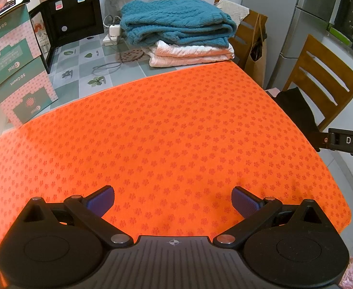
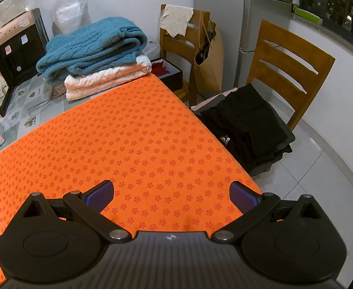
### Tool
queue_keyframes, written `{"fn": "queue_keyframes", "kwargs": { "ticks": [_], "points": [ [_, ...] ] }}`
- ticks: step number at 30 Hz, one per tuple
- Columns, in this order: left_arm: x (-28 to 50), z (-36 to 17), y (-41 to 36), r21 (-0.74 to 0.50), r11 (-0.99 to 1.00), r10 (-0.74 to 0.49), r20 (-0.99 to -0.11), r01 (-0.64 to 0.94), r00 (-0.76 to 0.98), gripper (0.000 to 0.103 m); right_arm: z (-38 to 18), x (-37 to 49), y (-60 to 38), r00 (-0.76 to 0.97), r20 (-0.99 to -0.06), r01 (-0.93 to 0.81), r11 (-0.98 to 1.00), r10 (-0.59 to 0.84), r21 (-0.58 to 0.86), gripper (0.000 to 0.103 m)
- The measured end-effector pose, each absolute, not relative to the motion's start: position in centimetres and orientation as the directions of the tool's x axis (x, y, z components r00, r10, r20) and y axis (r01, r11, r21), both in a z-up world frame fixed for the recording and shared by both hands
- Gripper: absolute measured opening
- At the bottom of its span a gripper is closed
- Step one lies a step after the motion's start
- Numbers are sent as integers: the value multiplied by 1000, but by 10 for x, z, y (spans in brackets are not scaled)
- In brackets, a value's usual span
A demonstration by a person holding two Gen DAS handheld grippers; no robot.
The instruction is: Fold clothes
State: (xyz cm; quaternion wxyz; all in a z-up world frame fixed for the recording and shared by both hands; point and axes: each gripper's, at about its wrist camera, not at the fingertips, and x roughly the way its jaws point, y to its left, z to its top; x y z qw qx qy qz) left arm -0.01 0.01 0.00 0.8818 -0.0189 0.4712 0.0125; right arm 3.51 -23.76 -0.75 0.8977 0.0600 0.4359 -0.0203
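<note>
The orange mat (image 1: 176,125) covers your surface and lies bare, ready as a folding area. Folded blue and white clothes (image 2: 97,57) are stacked beyond its far edge; black clothes (image 2: 246,125) wait on the chair. Your left claw (image 1: 173,201) and right claw (image 2: 171,196) hover apart, holding nothing.

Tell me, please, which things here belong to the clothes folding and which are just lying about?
Belongs to the job:
orange mat
black clothes on the chair
teal knit and white garment, already folded
both open tools

Lying about:
water dispenser
boxes
paper bag
</note>
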Motion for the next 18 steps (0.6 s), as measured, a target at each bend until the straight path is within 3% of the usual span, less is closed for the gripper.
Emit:
{"fn": "queue_keyframes", "kwargs": {
  "ticks": [18],
  "points": [
    [-4, -3, 3, -11, 999, 10, -831, -35, 557, 103, -4, 29, -243, 619, -785, 94, 991, 14, 92, 103]
  ]
}}
